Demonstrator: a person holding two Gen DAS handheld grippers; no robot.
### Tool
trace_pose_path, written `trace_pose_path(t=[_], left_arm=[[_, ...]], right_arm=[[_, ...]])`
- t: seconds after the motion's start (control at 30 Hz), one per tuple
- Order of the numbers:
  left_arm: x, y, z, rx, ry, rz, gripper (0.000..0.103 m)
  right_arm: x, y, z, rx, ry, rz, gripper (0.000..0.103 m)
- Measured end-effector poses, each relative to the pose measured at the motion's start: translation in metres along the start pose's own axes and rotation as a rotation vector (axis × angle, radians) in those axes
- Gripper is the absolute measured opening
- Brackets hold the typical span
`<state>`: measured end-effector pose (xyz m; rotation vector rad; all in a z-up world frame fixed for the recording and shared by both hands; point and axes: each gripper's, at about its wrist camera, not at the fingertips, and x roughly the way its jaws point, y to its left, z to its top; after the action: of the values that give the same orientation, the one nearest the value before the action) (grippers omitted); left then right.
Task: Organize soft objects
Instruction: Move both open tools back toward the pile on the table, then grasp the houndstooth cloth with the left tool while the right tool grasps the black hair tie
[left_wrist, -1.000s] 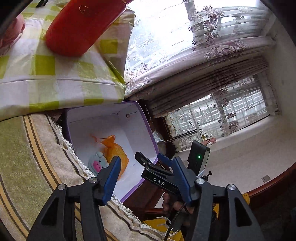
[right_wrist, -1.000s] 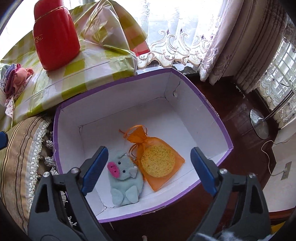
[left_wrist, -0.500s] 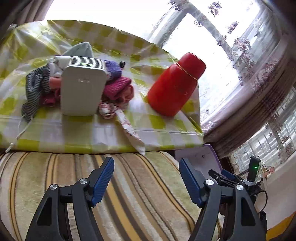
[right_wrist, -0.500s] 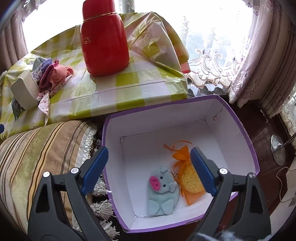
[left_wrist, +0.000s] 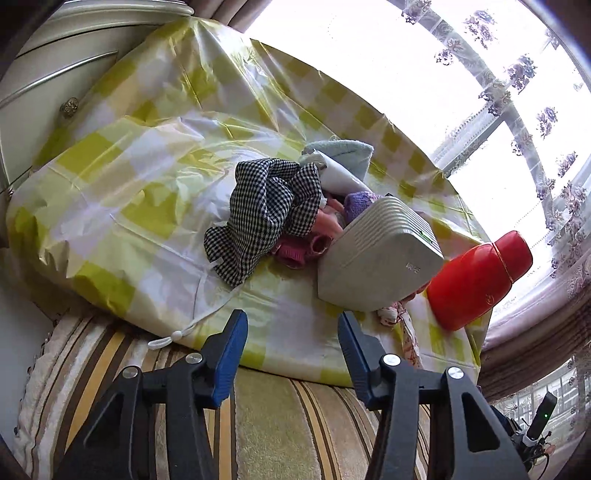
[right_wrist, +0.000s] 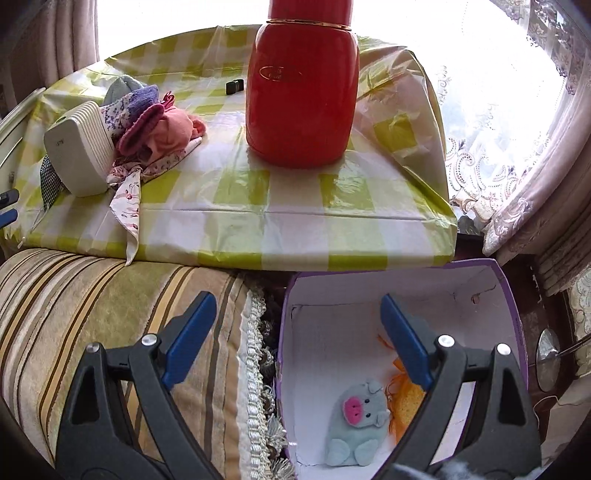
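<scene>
Left gripper (left_wrist: 291, 332): jaws apart, just been closing, nothing between. Right gripper (right_wrist: 297, 319): jaws wide, empty. One purple box (right_wrist: 511, 295) holding two soft items: plush pig (right_wrist: 356, 424), orange mesh pouch (right_wrist: 404, 400). One clothing heap (left_wrist: 280, 206) on checkered tablecloth (left_wrist: 147, 177), perhaps five pieces. One red flask (right_wrist: 301, 81).

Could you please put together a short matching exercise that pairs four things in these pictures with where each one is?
Things:
1. pig plush toy
2. red flask
3. checked cloth
4. right tool

Places:
A. standing upright on the yellow-checked table cover
B. lying inside the purple box, beside the orange pouch
C. hanging open above the striped cushion and the box's edge, holding nothing
D. in the heap of soft things next to the ribbed white device

Pairs: 1-B, 2-A, 3-D, 4-C
</scene>
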<state>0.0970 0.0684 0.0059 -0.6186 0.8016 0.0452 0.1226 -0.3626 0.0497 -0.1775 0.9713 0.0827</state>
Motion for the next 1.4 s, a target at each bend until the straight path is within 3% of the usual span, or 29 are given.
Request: trace_pose_path(t=[0.1, 0.33, 0.6, 0.67, 0.97, 1.27, 1.4], left_arm=[[0.012, 0.007, 0.02, -0.033, -0.037, 0.011, 0.052], [0.054, 0.012, 0.061, -0.057, -0.036, 0.054, 0.053], [0.089, 0.012, 0.08, -0.053, -0.003, 0.08, 0.058], [0.094, 0.012, 0.082, -0.041, 0.001, 0.08, 0.053], [0.101, 0.007, 0.078, 0.036, -0.011, 0.113, 0.023], [0.082, 0.0, 0.071, 0.07, -0.098, 0.098, 0.02], [0.073, -0.003, 0.066, 0.08, -0.136, 0.077, 0.02]], right_arm=[[0.001, 0.012, 0.02, -0.042, -0.031, 0.011, 0.092], [0.002, 0.053, 0.088, -0.12, -0.107, 0.107, 0.092], [0.011, 0.104, 0.181, -0.179, -0.192, 0.2, 0.092], [0.018, 0.111, 0.204, -0.16, -0.204, 0.218, 0.092], [0.093, 0.124, 0.288, -0.054, -0.141, 0.196, 0.092], [0.175, 0.101, 0.321, 0.181, -0.021, 0.246, 0.092], [0.201, 0.103, 0.33, 0.202, 0.008, 0.223, 0.092]])
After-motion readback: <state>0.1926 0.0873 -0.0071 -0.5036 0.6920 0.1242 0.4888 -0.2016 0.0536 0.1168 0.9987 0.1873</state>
